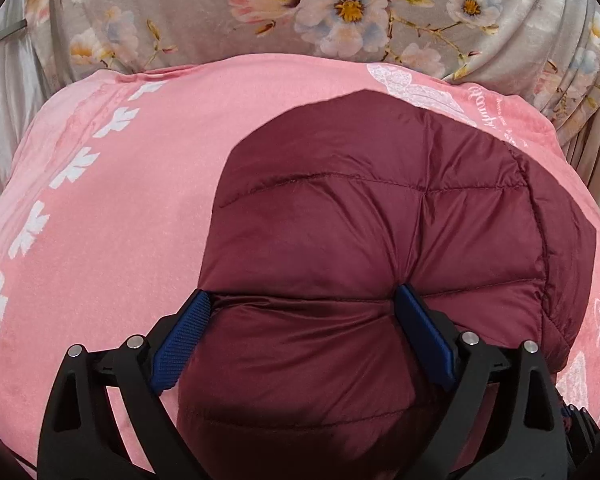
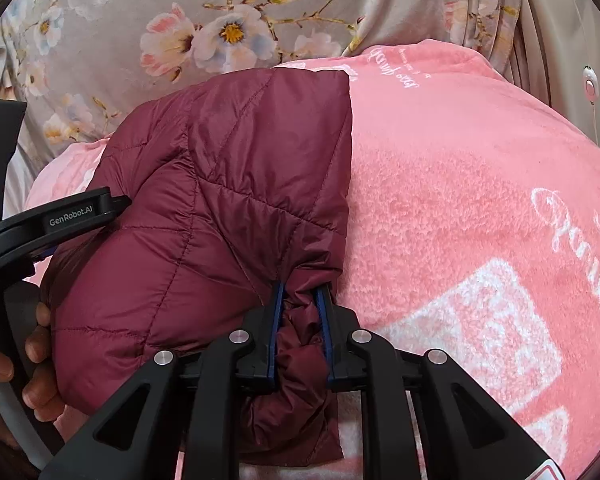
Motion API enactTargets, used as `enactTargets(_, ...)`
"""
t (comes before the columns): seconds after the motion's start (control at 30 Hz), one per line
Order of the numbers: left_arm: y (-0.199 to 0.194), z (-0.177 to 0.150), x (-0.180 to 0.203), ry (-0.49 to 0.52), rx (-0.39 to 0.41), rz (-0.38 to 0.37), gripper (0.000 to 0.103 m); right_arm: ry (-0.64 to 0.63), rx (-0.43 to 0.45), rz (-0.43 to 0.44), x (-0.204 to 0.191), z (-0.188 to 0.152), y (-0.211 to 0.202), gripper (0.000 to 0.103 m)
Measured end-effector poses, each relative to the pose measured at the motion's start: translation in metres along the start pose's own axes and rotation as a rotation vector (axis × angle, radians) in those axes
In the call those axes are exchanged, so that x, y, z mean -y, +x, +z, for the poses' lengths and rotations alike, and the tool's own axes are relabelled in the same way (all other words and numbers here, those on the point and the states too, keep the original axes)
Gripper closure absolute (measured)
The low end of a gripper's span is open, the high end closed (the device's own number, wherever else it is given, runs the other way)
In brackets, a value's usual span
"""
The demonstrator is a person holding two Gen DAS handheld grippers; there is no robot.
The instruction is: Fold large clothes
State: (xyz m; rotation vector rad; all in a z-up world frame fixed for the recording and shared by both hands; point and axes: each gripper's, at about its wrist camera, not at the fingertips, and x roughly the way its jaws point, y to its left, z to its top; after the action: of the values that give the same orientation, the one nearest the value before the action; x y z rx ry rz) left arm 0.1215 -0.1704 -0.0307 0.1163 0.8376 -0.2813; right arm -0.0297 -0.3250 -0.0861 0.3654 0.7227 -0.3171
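Pink blanket [image 2: 460, 200]; maroon jacket [image 2: 220, 200] between right claw [image 2: 300, 292]

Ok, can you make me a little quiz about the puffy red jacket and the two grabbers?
1. True or false: the right gripper is pinching a bunch of the maroon quilted jacket.
2. What lies right under the jacket? A) the pink blanket B) a wooden floor C) a green towel
3. Fill in: the left gripper has its fingers spread ____ across the jacket.

Key:
1. True. The blue pads squeeze gathered fabric.
2. A. The flowery grey cloth lies behind the blanket.
3. Wide. The jacket bulges between the fingers; whether the pads actually press on it is hard to tell.
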Motion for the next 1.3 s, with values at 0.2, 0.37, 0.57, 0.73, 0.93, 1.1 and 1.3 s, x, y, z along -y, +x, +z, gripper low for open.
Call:
enactTargets(0.2, 0.008, -0.003, 0.001, -0.003, -0.003, -0.001, 0.007, 0.008, -0.005, 0.002, 0.0, -0.001, 0.003, 0.089)
enactTargets(0.37, 0.014, -0.007, 0.003, 0.009, 0.016, 0.006, 0.005, 0.013, -0.01, 0.008, 0.002, -0.002, 0.005, 0.089)
enactTargets(0.57, 0.018, -0.011, 0.005, 0.018, 0.037, 0.014, 0.005, 0.011, -0.009, 0.005, 0.002, -0.002, 0.004, 0.088)
enactTargets(0.73, 0.02, -0.012, 0.006, 0.023, 0.05, 0.022, 0.005, 0.011, -0.009, 0.007, 0.003, -0.002, 0.005, 0.086)
enactTargets(0.93, 0.011, -0.005, -0.005, 0.009, -0.005, -0.034, 0.005, 0.067, -0.024, 0.067, 0.014, 0.001, -0.001, 0.081)
enactTargets(1.1, -0.023, 0.021, -0.042, -0.1, 0.015, -0.098, 0.006, 0.088, 0.071, 0.066, 0.022, 0.029, -0.048, 0.078)
enactTargets(1.3, -0.036, 0.071, -0.059, -0.173, 0.046, -0.091, 0.006, 0.102, 0.122, 0.116, 0.009, 0.087, -0.054, 0.078)
